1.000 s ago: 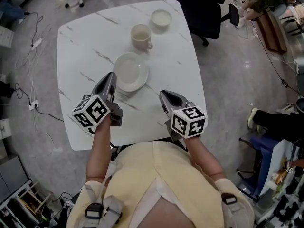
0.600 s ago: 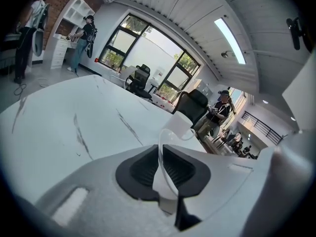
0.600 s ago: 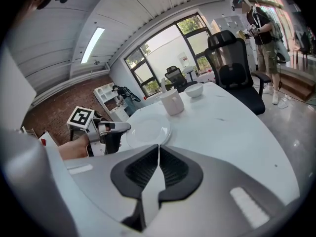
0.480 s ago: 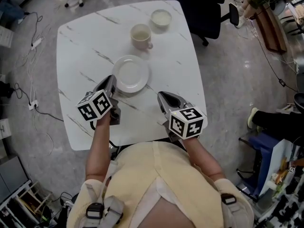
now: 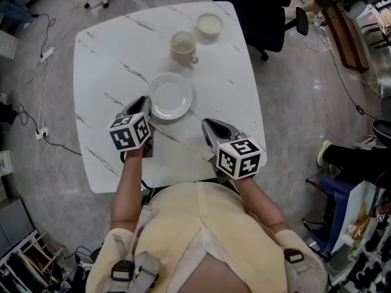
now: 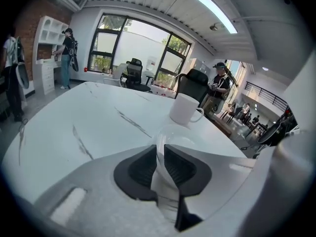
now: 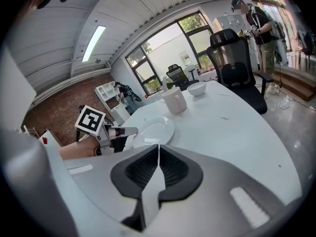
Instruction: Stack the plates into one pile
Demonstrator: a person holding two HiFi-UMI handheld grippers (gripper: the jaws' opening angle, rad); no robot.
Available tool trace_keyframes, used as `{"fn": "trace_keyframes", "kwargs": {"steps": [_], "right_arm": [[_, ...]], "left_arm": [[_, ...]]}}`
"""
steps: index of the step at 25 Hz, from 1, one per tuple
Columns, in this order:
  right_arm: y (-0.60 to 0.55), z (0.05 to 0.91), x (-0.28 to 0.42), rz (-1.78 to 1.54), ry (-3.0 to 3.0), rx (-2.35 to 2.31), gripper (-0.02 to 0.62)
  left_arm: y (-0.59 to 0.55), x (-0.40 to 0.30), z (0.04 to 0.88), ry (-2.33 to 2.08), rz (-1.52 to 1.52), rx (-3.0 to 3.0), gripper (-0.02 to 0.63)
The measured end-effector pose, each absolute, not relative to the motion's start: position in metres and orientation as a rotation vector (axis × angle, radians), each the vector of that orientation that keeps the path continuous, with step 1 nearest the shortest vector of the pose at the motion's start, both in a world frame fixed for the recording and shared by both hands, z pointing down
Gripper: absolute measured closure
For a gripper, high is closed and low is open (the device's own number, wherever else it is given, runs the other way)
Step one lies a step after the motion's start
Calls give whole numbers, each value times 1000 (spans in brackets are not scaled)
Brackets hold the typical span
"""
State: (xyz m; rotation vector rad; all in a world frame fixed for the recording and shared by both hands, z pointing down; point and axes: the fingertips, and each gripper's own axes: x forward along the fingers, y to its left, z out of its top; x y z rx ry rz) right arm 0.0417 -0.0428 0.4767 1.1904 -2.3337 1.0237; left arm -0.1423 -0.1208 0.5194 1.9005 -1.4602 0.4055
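A white plate (image 5: 171, 96) lies flat on the marble table (image 5: 104, 60), a little left of the middle. My left gripper (image 5: 145, 104) is at the plate's near left rim. Its jaws are opening, and in the left gripper view (image 6: 160, 149) the plate (image 6: 180, 138) shows through the narrow gap, with its rim at the tips and the pads not pressing on it. Whether a second plate lies under it I cannot tell. My right gripper (image 5: 206, 124) hovers shut and empty to the plate's right, apart from it. The right gripper view (image 7: 158, 149) shows the plate (image 7: 157, 130) and the left gripper (image 7: 123, 131).
A cream cup (image 5: 182, 45) with its handle toward me stands just beyond the plate, and a small white bowl (image 5: 209, 24) sits near the far right corner. A black office chair (image 5: 263, 11) stands past that corner. People stand about the room, away from the table.
The left gripper has sunk and rolled, bringing the plate down from a tilt to lie flat on the table. Its jaws have parted slightly. The right gripper has kept still.
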Motion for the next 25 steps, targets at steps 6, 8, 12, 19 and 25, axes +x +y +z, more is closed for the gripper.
{"fn": "trace_keyframes", "kwargs": {"steps": [6,8,12,19,25], "right_arm": [[-45,475,39,1013,-2343,1171,586],[-47,474,37,1007,-2349,1163,586],[-49,470,34,992,-2364,1145,586],[-56,464,33,952,-2389,1122,586],[-60,457,32,921,-2406,1112,586]], "left_arm": [[-124,-142,518,-1533,626,2023,612],[-126,-142,513,-1571,673,2058,601],[-122,-143,501,-1602,666,2089,597],[-108,-156,472,-1656,570,2111,611],[-89,-159,453,-1659,524,2122,614]]}}
